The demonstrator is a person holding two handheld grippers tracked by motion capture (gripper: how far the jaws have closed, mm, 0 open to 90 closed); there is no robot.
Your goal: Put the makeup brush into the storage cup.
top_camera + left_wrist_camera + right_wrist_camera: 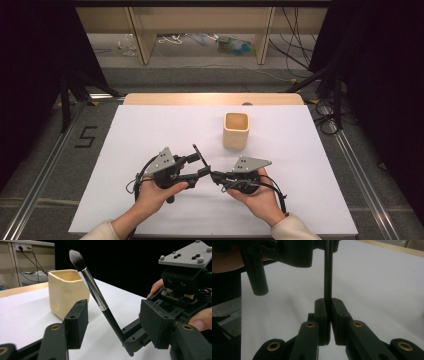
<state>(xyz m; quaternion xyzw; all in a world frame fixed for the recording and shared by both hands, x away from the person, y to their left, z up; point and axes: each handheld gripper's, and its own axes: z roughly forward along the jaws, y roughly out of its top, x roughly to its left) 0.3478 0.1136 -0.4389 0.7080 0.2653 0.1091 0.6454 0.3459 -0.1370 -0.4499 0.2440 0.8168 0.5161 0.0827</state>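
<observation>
A makeup brush with a black handle, silver ferrule and grey-tipped bristles stands tilted, bristles up. My right gripper is shut on the lower end of its handle. My left gripper faces it with jaws apart on either side of the handle, and the pads do not touch it. In the high view the two grippers meet near the front middle of the white board, with the brush between them. A cream square cup stands upright behind them and looks empty from above.
The white board covers the table, with a wooden edge at the back. Dark stands and cables flank both sides. The cup is close behind the brush in the left gripper view.
</observation>
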